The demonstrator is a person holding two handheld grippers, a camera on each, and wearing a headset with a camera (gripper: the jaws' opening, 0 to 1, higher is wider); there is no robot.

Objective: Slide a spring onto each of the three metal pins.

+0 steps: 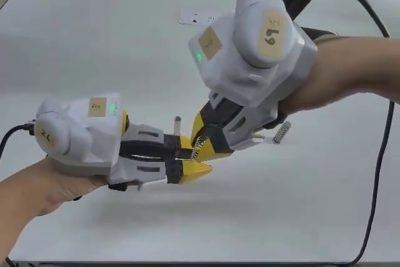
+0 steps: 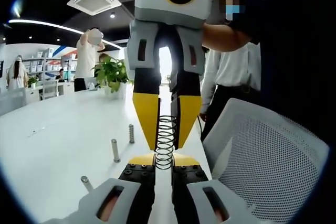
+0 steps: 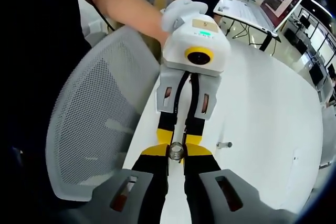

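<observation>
A small wire spring (image 1: pixel 199 147) is caught between both grippers above the white table (image 1: pixel 94 42). My right gripper (image 3: pixel 176 155) is shut on it, and the coil shows end-on (image 3: pixel 176 151) between its yellow tips. My left gripper (image 2: pixel 164 162) faces the right gripper (image 2: pixel 167 145) tip to tip, its jaws shut around the spring's near end (image 2: pixel 165 140). Two bare metal pins (image 2: pixel 115 150) (image 2: pixel 85 182) stand upright on the table. Beyond them is a ribbed piece (image 2: pixel 131 133) that looks like a spring. One pin (image 1: pixel 177 124) stands just behind the jaws. Another spring (image 1: pixel 282 132) lies to the right.
A white mesh chair back (image 2: pixel 262 150) is close beside the table edge. People stand behind the table, and a potted plant (image 2: pixel 111 73) sits at its far end. A black cable (image 1: pixel 378 154) runs down the right side, and a small label (image 1: pixel 197 17) lies at the back.
</observation>
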